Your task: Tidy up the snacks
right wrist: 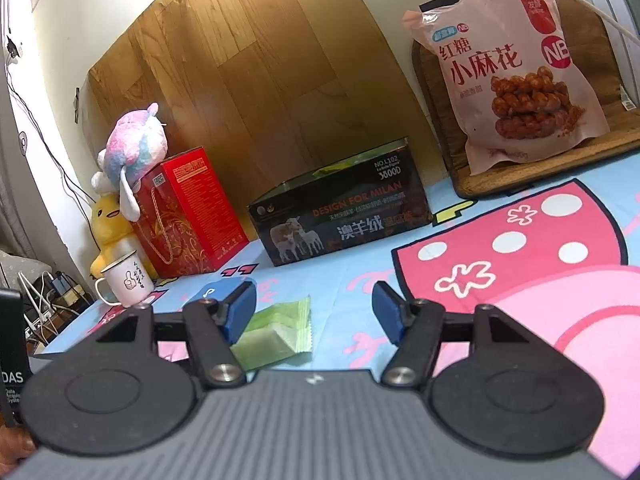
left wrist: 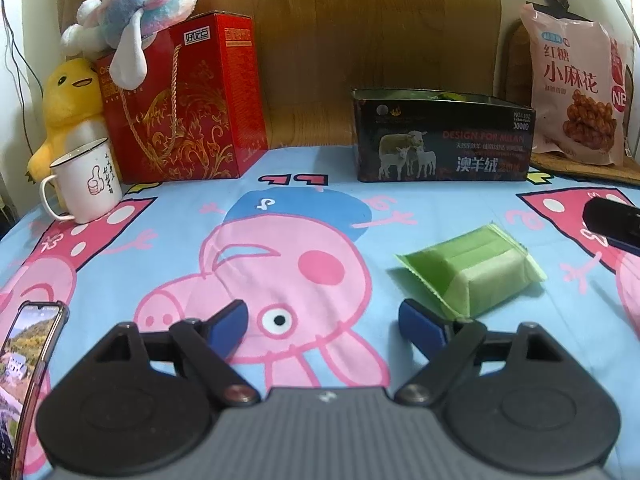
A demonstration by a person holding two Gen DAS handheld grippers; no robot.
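A green wrapped snack (left wrist: pixel 474 270) lies flat on the cartoon-print cloth, just ahead and to the right of my left gripper (left wrist: pixel 322 328), whose blue pads stand wide apart with nothing between them. In the right wrist view the same green snack (right wrist: pixel 280 328) lies below and partly behind the left finger of my right gripper (right wrist: pixel 314 314), which is open and holds nothing. An open black box with sheep on it (left wrist: pixel 442 140) (right wrist: pixel 340 216) stands at the back; something green shows inside it. A pink bag of twisted snacks (left wrist: pixel 576 84) (right wrist: pixel 512 68) leans at the back right.
A red gift box (left wrist: pixel 188 100) with plush toys on and beside it stands back left, and a white mug (left wrist: pixel 86 180) sits in front. A phone (left wrist: pixel 28 360) lies at the near left. The pink bag rests on a wooden board (right wrist: pixel 540 176). A wood panel backs the scene.
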